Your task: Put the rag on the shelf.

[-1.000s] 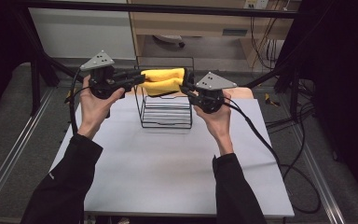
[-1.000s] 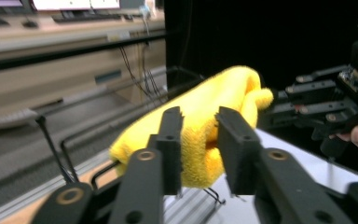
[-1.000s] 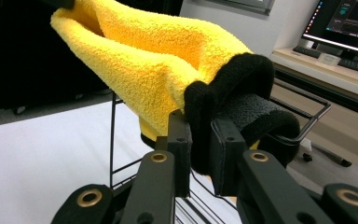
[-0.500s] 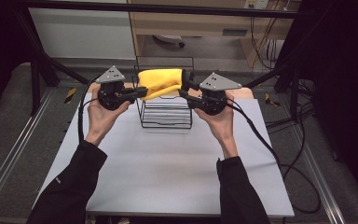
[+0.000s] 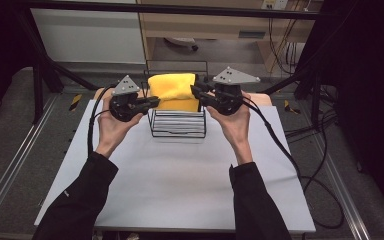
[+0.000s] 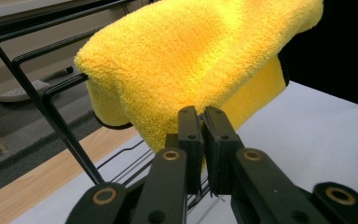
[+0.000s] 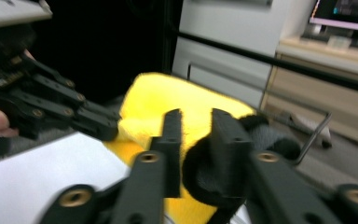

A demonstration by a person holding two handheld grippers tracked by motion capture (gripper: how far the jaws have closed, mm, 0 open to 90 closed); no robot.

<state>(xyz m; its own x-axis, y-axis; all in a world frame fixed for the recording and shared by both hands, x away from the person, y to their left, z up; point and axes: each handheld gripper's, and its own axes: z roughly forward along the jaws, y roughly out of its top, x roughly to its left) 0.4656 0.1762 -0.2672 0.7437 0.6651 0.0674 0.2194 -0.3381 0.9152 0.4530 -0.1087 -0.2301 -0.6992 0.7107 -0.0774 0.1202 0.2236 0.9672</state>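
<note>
Black sleeves enter from the near edge of the white table (image 5: 180, 190) in the high view, one forearm on each side, with both hands raised toward the far half of the tabletop.

Left gripper (image 5: 152, 102): held in the person's left hand, pointing inward at the left side of the yellow cloth (image 5: 174, 90). In the left gripper view its jaws are pressed nearly together, with a thin fold of the yellow cloth's (image 6: 200, 60) lower edge pinched between them. A black cable trails from it down the left side of the table.

Right gripper (image 5: 196, 93): held in the person's right hand, pointing inward at the right side of the cloth. Its jaws have just been closing. In the right gripper view (image 7: 196, 140), which is blurred, a narrow gap shows between the jaws with yellow pile (image 7: 177, 102) behind it; whether the pads press on the cloth cannot be told. The left gripper (image 7: 98, 126) shows across from it at the cloth's other edge.

Beyond the two grippers, the cloth hangs draped over the top bars of a black wire rack (image 5: 177, 131), which stands on the far centre of the table. The cloth sags over both the near and the far side of the bars (image 6: 32, 93).

Behind the table stand a pale cabinet (image 5: 87, 35) and a wooden shelf unit (image 5: 215, 25).
</note>
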